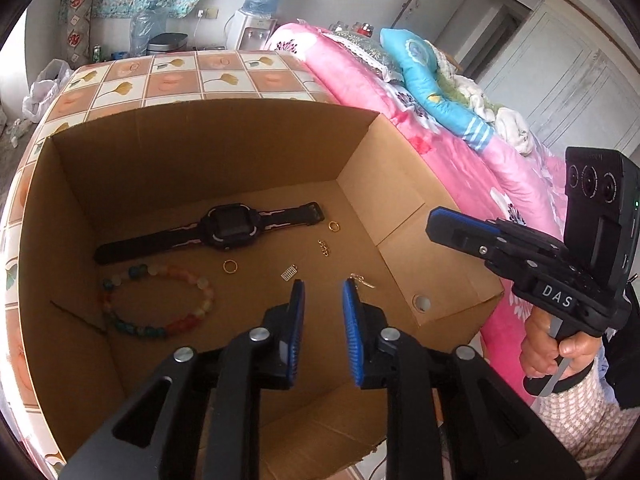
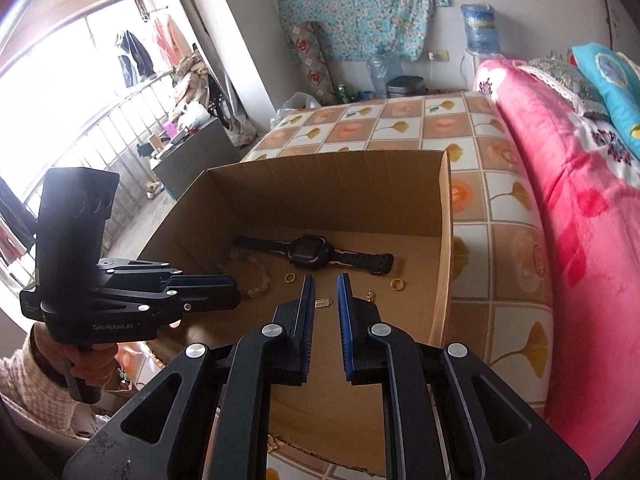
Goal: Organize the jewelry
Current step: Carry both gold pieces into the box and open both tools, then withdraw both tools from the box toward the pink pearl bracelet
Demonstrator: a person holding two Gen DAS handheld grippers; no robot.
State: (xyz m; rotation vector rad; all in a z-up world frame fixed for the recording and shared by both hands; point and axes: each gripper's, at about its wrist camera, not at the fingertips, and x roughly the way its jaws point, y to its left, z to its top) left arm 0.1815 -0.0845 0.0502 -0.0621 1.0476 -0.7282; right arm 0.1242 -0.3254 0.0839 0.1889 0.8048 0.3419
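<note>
An open cardboard box (image 1: 208, 148) holds the jewelry. On its floor lie a black watch (image 1: 224, 226), a pastel bead bracelet (image 1: 160, 300), two gold rings (image 1: 230, 267) (image 1: 334, 225), a small gold chain (image 1: 324, 248), a silver charm (image 1: 289, 272) and a gold earring (image 1: 362, 280). My left gripper (image 1: 323, 285) is open and empty, above the box's near side. My right gripper (image 2: 326, 280) is open and empty over the box, above the charm (image 2: 323, 302). The watch (image 2: 316, 254), bracelet (image 2: 256, 276) and rings (image 2: 290, 278) (image 2: 397, 285) show there too.
The box stands on a tiled floral tablecloth (image 1: 180, 76). A pink flowered bed (image 2: 580, 200) runs along the right side. My right gripper (image 1: 460, 232) hovers at the box's right wall in the left view; my left one (image 2: 208, 284) is at the box's left wall.
</note>
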